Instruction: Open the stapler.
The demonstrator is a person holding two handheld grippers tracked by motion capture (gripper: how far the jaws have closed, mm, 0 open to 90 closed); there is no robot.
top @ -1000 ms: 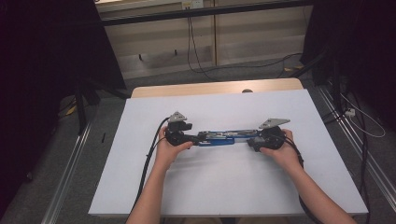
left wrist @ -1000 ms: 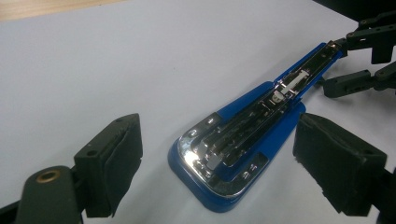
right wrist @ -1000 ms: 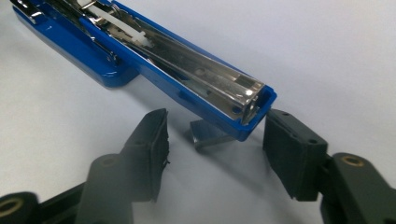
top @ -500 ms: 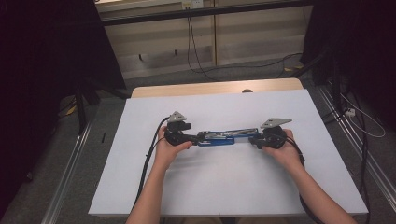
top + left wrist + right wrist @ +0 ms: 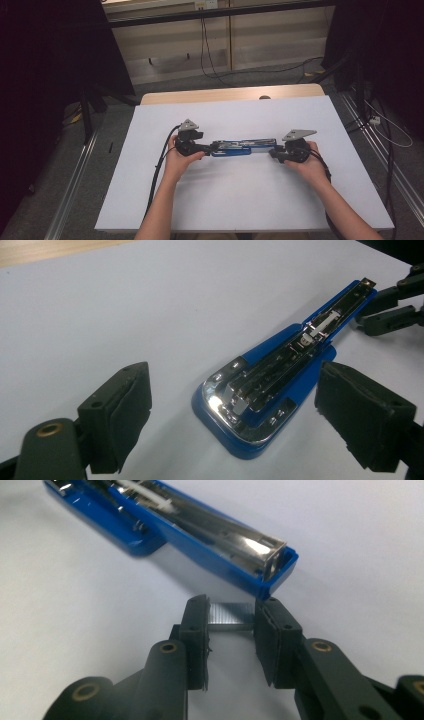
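Observation:
A blue stapler (image 5: 243, 147) lies flipped open and flat on the white table sheet (image 5: 240, 200), its metal staple channel facing up. My left gripper (image 5: 232, 422) is open, its pads (image 5: 122, 405) standing on either side of the stapler's (image 5: 265, 390) wide hinged end without touching it. My right gripper (image 5: 231, 617) is shut on a strip of staples (image 5: 231, 616), held just short of the far tip of the stapler (image 5: 200, 525). In the high view the left gripper (image 5: 205, 147) and the right gripper (image 5: 274, 151) sit at the stapler's two ends.
The white sheet covers a wooden table (image 5: 225, 94). Cables (image 5: 210, 60) trail on the floor behind it, and metal rails (image 5: 75, 190) run along both sides. Dark stands (image 5: 90, 100) flank the table.
Both hands and the stapler stay almost still; no visible shift in grip.

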